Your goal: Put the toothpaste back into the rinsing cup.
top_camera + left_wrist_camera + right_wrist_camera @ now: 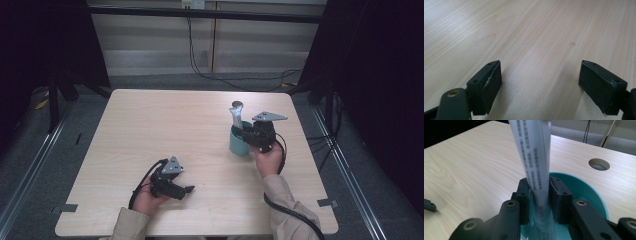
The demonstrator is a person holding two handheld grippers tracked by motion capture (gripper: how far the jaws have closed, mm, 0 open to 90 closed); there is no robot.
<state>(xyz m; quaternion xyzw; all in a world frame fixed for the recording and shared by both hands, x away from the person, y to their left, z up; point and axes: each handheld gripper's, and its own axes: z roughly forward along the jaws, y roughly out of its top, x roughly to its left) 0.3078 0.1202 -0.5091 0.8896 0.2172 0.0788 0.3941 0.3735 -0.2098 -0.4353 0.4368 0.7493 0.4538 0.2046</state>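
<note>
Gripping white tube (pixel 534 157) over teal cup (pixel 584 187) | right gripper (pixel 540 192) clamped

From above, my table (pixel 165 125) is evenly and softly lit, its pale wood the brightest area, while both sides of the high view fall into near-black curtains. The picture is slightly soft and grainy. My left gripper (pixel 189 189) throws only a faint, short shadow on the wood. In my left gripper view, a cool sheen washes the top left of the boards, and soft shadows sit under my jaws, whose near parts blur. In my right gripper view, the white tube (pixel 535 157) is close and out of focus, its print smeared, and the upper left corner drops to black.
</note>
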